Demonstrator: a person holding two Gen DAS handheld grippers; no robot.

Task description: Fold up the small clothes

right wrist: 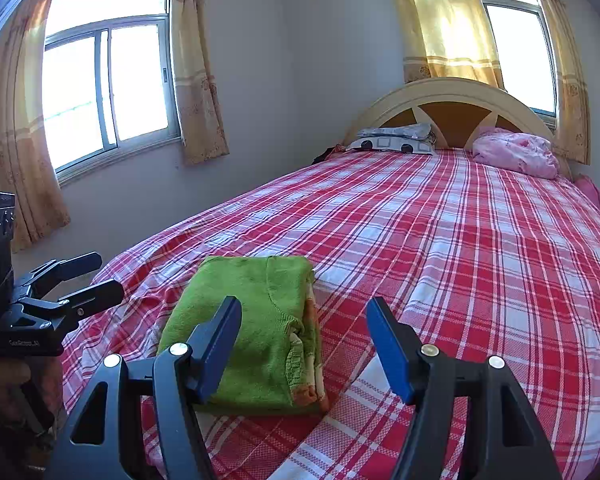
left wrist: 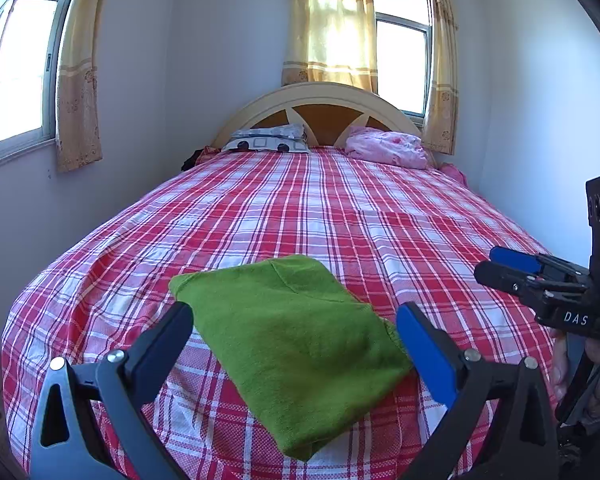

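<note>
Left gripper (left wrist: 294, 340): jaws spread wide, holding nothing, raised above the near edge of the bed.
Right gripper (right wrist: 304, 344): jaws likewise spread, empty, beside the left one and a little to its right.
Sweater (left wrist: 296, 344): green knit, already folded into a compact rectangle, lying on the sheet (left wrist: 340, 208) near the foot of the bed. Long axis runs away from the tools, slightly slanted. Lies directly ahead of the left gripper, between its fingers in view; ahead and left of the right gripper, whose left finger (right wrist: 216, 344) overlaps it in view. Left looks nearer. Layered hem edges show on its right side.
Obstructions: none between tools and sweater.
Judgement: folding looks near complete.
Far end: patterned pillow (left wrist: 268, 140), pink bundle (left wrist: 388, 146), headboard (left wrist: 316, 100), curtains (left wrist: 78, 76), windows (left wrist: 16, 72).
</note>
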